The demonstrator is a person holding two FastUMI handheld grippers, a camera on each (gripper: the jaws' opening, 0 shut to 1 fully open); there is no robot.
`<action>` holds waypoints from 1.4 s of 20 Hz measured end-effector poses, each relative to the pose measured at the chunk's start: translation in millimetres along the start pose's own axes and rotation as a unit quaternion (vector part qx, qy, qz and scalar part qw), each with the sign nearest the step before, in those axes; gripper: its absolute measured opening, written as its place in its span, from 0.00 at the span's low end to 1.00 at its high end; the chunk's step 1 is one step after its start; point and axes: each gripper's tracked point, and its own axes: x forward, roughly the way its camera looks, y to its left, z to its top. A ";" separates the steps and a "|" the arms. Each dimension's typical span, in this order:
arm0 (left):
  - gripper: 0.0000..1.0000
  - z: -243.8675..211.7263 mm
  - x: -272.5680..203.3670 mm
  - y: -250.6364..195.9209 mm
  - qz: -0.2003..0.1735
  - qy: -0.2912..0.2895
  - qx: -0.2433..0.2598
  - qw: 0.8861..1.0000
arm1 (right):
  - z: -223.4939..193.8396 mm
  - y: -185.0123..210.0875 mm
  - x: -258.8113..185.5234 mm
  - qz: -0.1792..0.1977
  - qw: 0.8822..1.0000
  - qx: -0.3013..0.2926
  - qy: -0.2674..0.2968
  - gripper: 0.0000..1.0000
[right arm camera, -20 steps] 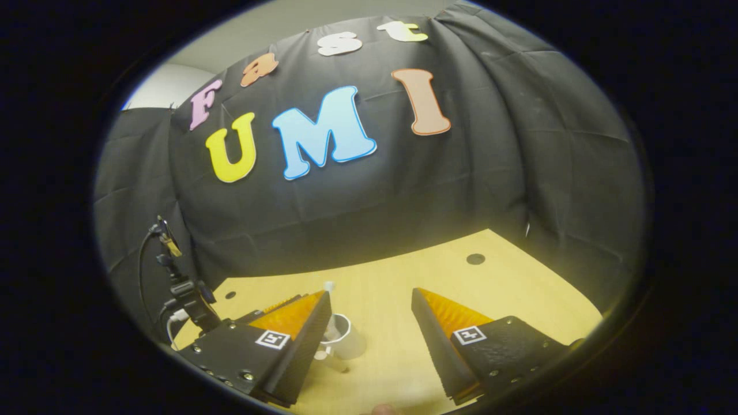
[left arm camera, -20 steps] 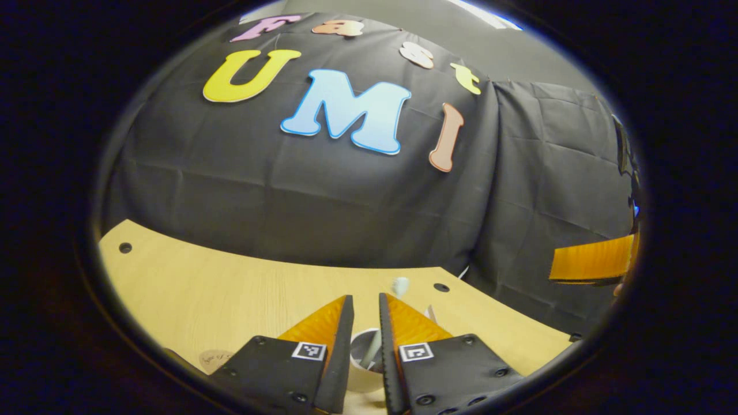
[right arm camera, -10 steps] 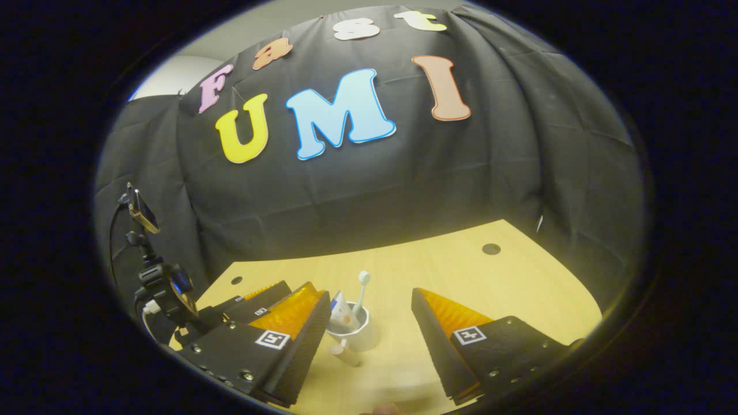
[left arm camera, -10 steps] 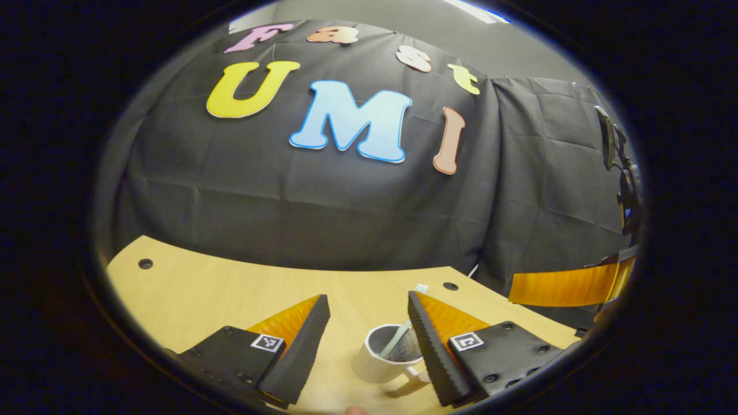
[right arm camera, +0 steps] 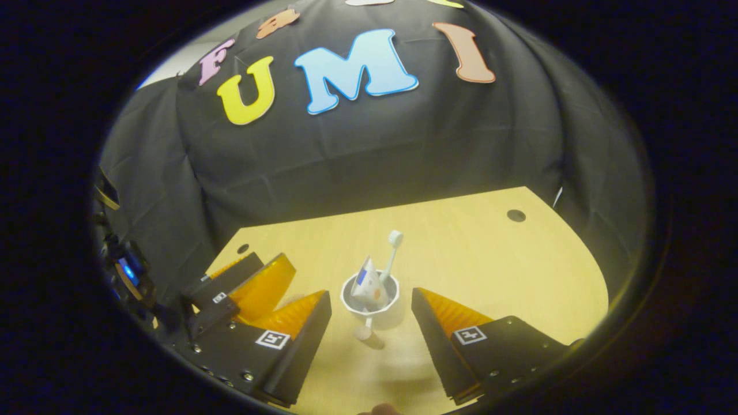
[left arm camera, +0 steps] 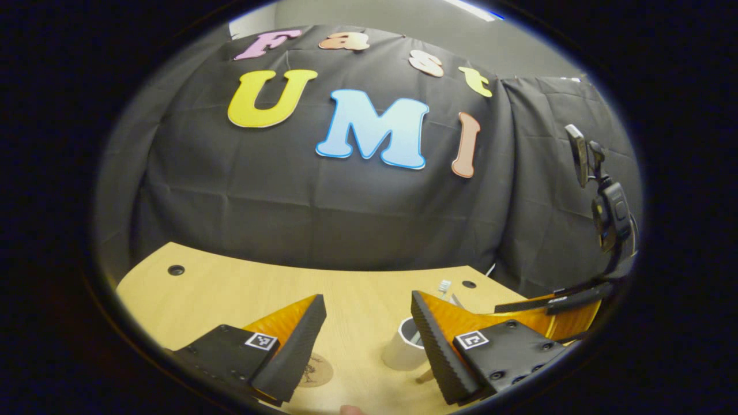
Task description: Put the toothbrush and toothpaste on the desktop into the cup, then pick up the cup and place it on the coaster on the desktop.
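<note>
A white cup (right arm camera: pixel 385 315) stands upright on the wooden desk (right arm camera: pixel 473 253), with its handle toward me. Inside it a toothpaste tube (right arm camera: pixel 368 283) and a white toothbrush (right arm camera: pixel 394 238) stand up above the rim. My right gripper (right arm camera: pixel 371 295) is open, its fingers on either side of the cup and a little nearer to me. In the left gripper view the cup (left arm camera: pixel 400 353) sits partly behind the right finger of my open left gripper (left arm camera: pixel 366 304). A round brown coaster (left arm camera: pixel 317 372) lies just left of the cup, apart from it.
The right gripper's finger (left arm camera: pixel 553 314) reaches in from the right behind the cup. The left gripper (right arm camera: pixel 248 282) sits left of the cup. A phone on a stand (left arm camera: pixel 578 154) is at the far right. The desk has round cable holes (right arm camera: pixel 515 215).
My left gripper was nearly shut over the cup around the toothbrush; it has opened and drawn back to the left. The right gripper view has tipped down and now faces the cup.
</note>
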 end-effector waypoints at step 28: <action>0.96 14.8 -66.4 30.1 0.055 -0.002 -0.017 0.998 | -89.2 -7.1 80.7 -0.082 0.953 -0.037 0.289 0.88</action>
